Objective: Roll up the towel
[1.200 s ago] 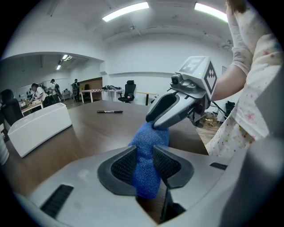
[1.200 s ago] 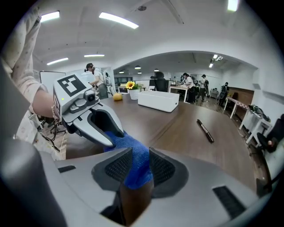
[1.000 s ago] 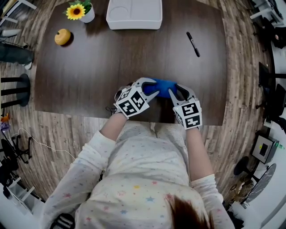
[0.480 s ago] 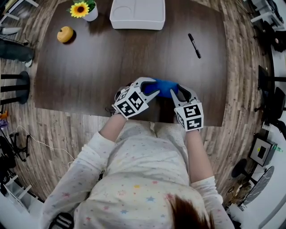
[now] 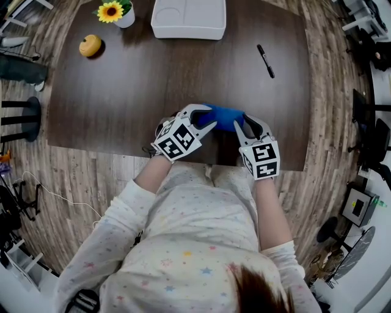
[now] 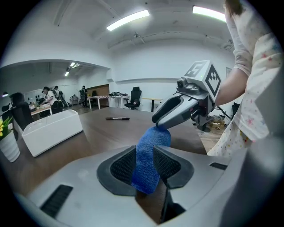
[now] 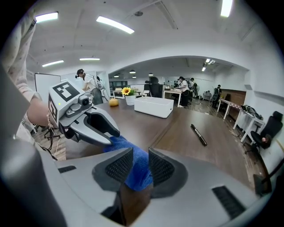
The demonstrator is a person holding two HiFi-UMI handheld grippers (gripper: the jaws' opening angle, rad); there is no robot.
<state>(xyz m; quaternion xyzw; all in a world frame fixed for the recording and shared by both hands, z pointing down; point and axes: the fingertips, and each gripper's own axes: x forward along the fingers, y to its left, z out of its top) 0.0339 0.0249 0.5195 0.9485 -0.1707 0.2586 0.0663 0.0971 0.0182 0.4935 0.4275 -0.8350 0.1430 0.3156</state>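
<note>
Person in a cream long-sleeved top scattered with small pastel stars. The loose sleeves end partway along the forearms. Each hand carries a moulded pale grey plastic tool, the left claw and the right claw. Each has two curved fingers lined with dark grey cross-hatched pads. Each also carries a white cube printed with black square markers on every visible face. A thin dark cable trails behind the left claw.

The towel is bright blue against the dark brown, wood-grained table. Also on the table: a white tray, a black marker and a yellow sunflower.
</note>
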